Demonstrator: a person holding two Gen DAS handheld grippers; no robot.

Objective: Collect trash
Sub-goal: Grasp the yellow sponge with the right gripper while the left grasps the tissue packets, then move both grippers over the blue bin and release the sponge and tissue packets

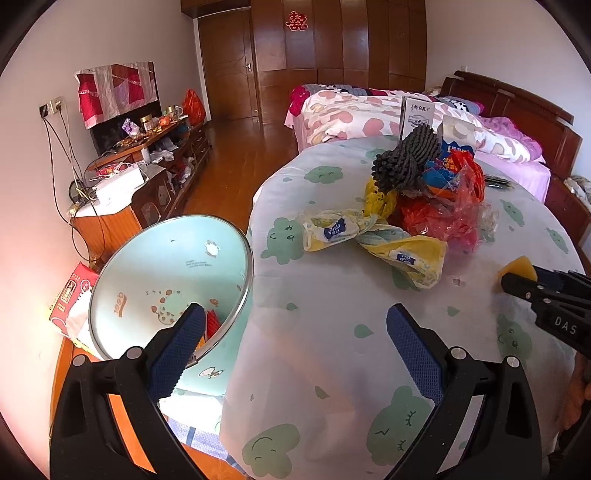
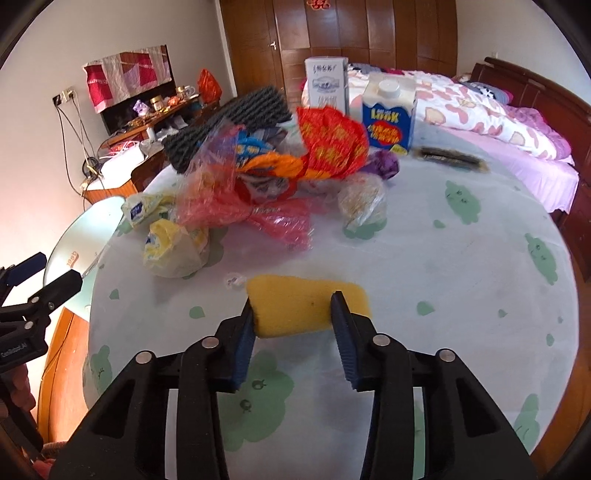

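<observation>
Our right gripper [image 2: 292, 308] pinches the yellow sponge [image 2: 308, 300] w/ both pads on its sides, on the table cloth [image 2: 461, 266]. Our left gripper [image 1: 295, 325] is spread, nothing btwn; bin [image 1: 166, 280] just left of it, trash pile [image 2: 266, 177] ahead.

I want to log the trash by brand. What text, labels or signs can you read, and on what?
"Vinda": yellow tissue wrapper.
"DAS": side of the right gripper.
"deer", upside down: inside the pale green bin.
Red double-happiness sign: wardrobe door.
Blue milk carton: yellow lettering blurred.
White carton: print too small.
Red tissue box: unreadable.
</observation>
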